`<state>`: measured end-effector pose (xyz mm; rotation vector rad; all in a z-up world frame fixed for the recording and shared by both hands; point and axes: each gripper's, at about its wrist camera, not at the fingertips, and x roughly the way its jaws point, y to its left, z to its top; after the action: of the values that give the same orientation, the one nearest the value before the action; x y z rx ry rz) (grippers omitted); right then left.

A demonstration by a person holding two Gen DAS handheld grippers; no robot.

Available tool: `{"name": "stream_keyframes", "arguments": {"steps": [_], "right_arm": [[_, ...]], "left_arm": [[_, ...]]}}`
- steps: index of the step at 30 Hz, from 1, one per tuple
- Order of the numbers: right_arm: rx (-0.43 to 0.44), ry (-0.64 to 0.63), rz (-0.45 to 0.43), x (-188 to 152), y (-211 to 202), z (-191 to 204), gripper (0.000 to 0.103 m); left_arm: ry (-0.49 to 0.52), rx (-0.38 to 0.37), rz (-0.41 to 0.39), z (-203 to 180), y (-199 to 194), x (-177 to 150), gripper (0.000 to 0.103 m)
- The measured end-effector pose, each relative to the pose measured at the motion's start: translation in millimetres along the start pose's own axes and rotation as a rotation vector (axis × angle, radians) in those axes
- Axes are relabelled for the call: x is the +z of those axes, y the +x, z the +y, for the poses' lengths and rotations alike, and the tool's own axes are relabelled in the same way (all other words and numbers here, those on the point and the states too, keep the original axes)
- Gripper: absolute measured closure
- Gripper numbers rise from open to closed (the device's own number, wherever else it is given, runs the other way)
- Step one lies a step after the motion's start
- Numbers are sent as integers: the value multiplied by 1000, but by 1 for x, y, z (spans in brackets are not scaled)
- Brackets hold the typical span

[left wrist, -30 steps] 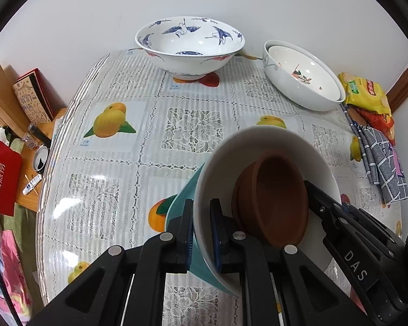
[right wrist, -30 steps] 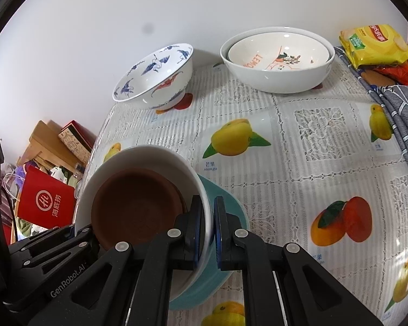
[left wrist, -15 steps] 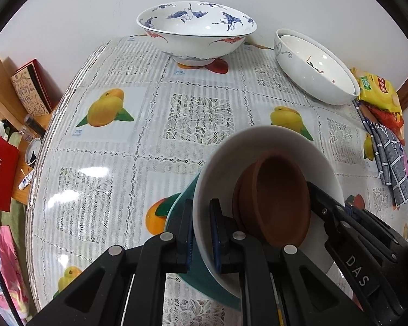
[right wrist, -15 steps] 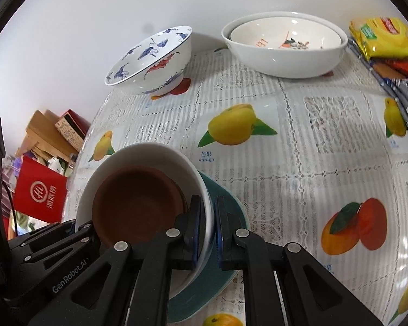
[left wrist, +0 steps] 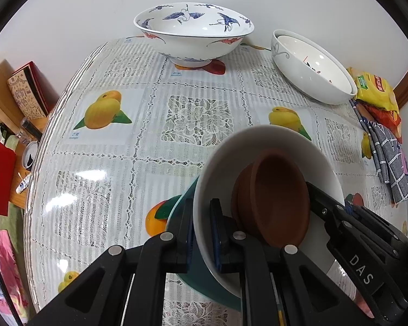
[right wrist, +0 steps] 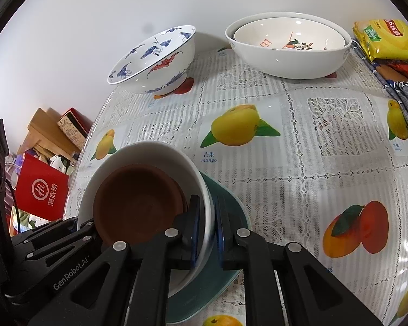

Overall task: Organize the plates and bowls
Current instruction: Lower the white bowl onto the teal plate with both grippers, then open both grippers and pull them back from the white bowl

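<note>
Two grippers on one load. Left gripper (left wrist: 201, 233): closed on the near-left rim of the white bowl (left wrist: 258, 141), one pad inside the wall, one outside. Right gripper (right wrist: 206, 233): clamped on the opposite rim of the same bowl, pads likewise either side of the wall.

Contents: brown dish (left wrist: 274, 198) nested inside the white bowl. Beneath: teal plate (right wrist: 228, 209), touching or just under the bowl's base; whether it is gripped or merely carried along cannot be told.

Change over the last second: the blue crane bowl (left wrist: 193, 30) and the white nested pair (left wrist: 312, 70) at the back of the worktop (left wrist: 122, 163) have grown larger in both views, while both clamps are unchanged. The stack is being carried forward toward the back row.

Meaning for task, as judged: consolidation is under way; the small stack looks bound for one of the large bowls or a spot beside them, not yet set down.

Periphery: yellow snack packet (right wrist: 386, 38), checked cloth (left wrist: 391, 165), right edge.
</note>
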<state>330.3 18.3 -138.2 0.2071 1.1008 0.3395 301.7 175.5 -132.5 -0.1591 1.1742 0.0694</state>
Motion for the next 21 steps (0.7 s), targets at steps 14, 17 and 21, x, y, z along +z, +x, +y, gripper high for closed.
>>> {"name": "stream_keyframes", "arguments": {"steps": [14, 17, 21], "right_arm": [[-25, -37, 2, 1, -5, 7, 91], [-26, -40, 7, 1, -5, 7, 91], [-38, -47, 9, 0, -7, 7, 87]], "left_arm": [[27, -12, -10, -1, -8, -6, 86], [39, 2, -24, -2, -12, -6, 83], [52, 16, -44, -1, -20, -8, 81]]}}
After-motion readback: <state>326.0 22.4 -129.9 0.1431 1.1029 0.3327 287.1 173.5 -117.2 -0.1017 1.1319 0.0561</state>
